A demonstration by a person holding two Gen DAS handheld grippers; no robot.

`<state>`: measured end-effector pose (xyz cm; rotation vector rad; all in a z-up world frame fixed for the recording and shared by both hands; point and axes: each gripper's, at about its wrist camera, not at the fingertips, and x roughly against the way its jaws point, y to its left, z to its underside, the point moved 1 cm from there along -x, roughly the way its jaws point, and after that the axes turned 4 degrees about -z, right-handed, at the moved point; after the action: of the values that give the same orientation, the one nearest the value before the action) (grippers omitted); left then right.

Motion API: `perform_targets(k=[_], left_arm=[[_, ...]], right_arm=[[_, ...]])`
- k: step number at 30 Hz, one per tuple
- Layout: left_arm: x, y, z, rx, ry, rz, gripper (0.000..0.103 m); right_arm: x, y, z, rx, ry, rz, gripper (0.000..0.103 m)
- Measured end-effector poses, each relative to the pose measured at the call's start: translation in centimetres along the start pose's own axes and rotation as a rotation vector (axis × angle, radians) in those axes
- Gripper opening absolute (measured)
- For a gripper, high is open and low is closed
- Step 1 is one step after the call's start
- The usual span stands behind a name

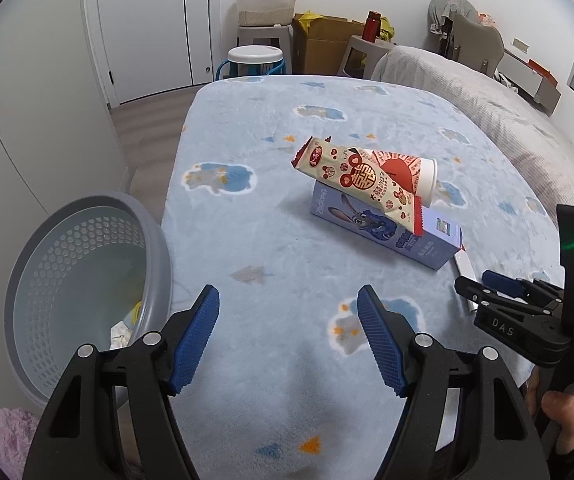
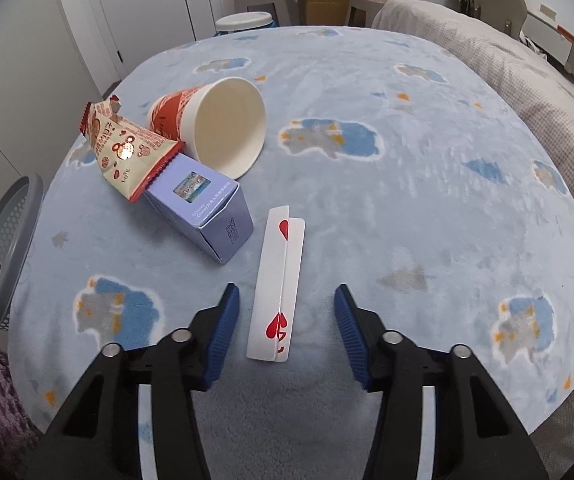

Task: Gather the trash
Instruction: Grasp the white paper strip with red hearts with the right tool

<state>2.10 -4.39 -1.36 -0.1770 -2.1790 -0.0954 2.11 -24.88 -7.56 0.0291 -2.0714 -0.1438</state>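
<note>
Pale blue fleece under red-and-white litter

The surface's blanket [image 2: 367, 208] is light blue with blue-grey patches and orange flecks. On it: a lavender box [image 2: 211, 216], a cream wrapper [image 2: 127, 152] with red hearts across the box, a red-printed white cup [image 2: 211, 128] behind the box, and a white folded card [image 2: 277, 284] with red hearts beside the box. The basket [image 1: 83, 280] is grey.

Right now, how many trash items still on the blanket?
4: folded card between the right tongs, box beside it, wrapper on box, cup behind. Others may be hidden.
</note>
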Motion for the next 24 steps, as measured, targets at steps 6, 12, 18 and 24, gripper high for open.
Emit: perform_targets(k=[6,12,18,24], left_arm=[[-0.2,-0.7,-0.7,0.01,-0.001,0.016,0.069],[-0.4,-1.5,-1.4,0.016,0.002,0.027,0.069],[-1.0,-2.4,-2.8,0.041,0.004,0.048,0.069],[-1.8,-3.8,-4.9,0.074,0.009,0.069,0.069]], right_arm=[[0.3,-0.1,0.1,-0.013,-0.016,-0.024,0.016],[1.5,-0.8,-0.1,-0.049,-0.058,-0.052,0.016],[2.3,-1.5,-0.2,-0.08,-0.09,-0.073,0.016],[2.7,-1.8,-0.4,-0.095,-0.11,-0.097,0.016]])
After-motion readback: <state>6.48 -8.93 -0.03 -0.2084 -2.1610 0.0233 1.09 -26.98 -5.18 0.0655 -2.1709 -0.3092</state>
